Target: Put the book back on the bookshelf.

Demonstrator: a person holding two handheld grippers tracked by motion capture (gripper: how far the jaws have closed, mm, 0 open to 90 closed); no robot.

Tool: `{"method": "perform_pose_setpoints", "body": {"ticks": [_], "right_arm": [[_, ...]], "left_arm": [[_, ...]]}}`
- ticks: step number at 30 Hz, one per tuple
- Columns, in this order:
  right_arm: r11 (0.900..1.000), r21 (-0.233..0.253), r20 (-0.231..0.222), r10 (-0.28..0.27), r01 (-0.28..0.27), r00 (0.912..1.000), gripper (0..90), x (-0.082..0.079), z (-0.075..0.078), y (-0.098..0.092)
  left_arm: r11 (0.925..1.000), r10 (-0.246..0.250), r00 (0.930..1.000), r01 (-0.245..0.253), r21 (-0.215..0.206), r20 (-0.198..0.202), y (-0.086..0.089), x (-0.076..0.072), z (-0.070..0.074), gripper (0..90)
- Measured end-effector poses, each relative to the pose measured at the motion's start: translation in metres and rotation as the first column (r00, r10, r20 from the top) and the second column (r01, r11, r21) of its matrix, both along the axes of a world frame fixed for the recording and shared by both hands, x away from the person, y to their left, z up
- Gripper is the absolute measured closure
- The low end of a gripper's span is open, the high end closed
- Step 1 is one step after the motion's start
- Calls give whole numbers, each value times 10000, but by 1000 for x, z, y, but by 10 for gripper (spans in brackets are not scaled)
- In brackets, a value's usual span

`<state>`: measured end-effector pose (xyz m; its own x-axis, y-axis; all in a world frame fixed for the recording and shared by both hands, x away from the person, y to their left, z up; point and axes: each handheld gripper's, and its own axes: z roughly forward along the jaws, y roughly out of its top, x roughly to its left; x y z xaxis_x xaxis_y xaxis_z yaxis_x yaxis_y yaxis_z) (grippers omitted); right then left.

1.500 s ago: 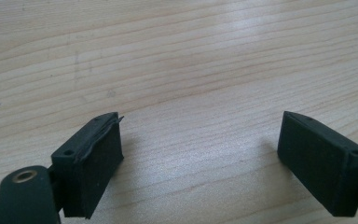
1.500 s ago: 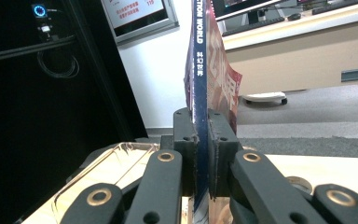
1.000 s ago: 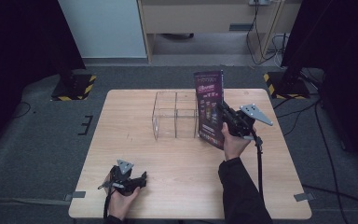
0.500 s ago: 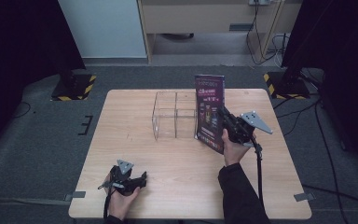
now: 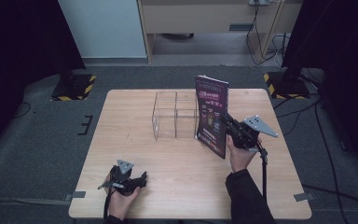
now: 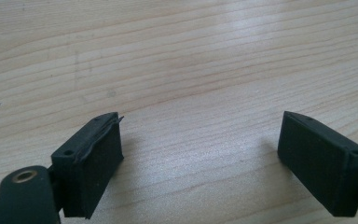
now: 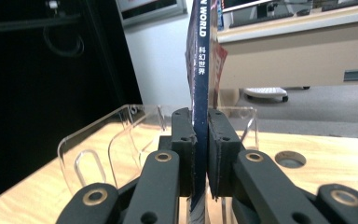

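Note:
A dark purple magazine (image 5: 211,115) stands upright on edge just right of a clear acrylic divided rack (image 5: 175,115) in the high view. My right gripper (image 5: 227,122) is shut on its spine edge. In the right gripper view the magazine's spine (image 7: 200,93) rises between the two black pads (image 7: 184,144), with the clear rack (image 7: 116,140) right behind it. My left gripper (image 5: 142,177) rests low on the wooden table (image 5: 177,182) near its front left, held by a hand. In the left gripper view its fingers (image 6: 91,163) stand wide apart, open over bare wood, with nothing between them.
A round cable hole (image 7: 288,159) sits in the tabletop to the right of the rack. Black stands with yellow-striped bases (image 5: 73,86) flank the table's far corners. A cable (image 5: 263,172) trails from my right gripper toward the front edge.
My right gripper has lowered the magazine and shifted it slightly toward me and right, beside the rack. The left gripper has stayed put.

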<state>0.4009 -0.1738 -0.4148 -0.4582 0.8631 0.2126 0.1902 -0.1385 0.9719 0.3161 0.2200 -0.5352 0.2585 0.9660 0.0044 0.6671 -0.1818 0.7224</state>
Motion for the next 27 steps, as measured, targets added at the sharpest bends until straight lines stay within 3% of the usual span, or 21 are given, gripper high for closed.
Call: {"method": "perform_pose_setpoints", "body": {"ticks": [11,17,27], "right_arm": [[9968,-696,-633,350,-394,9974,814,-16,-1,-15],[9936,-763,-1133,740,-830,9908,816,-28,-7,-25],[9845,-1157,-1564,1128,-1316,9812,823,-48,-16,-31]], "left_arm": [[10000,11,10000,-11,3,1,0,0,0,124],[10000,10,10000,-10,-1,-2,0,0,0,124],[10000,18,10000,-18,-17,-7,0,0,0,123]]}}
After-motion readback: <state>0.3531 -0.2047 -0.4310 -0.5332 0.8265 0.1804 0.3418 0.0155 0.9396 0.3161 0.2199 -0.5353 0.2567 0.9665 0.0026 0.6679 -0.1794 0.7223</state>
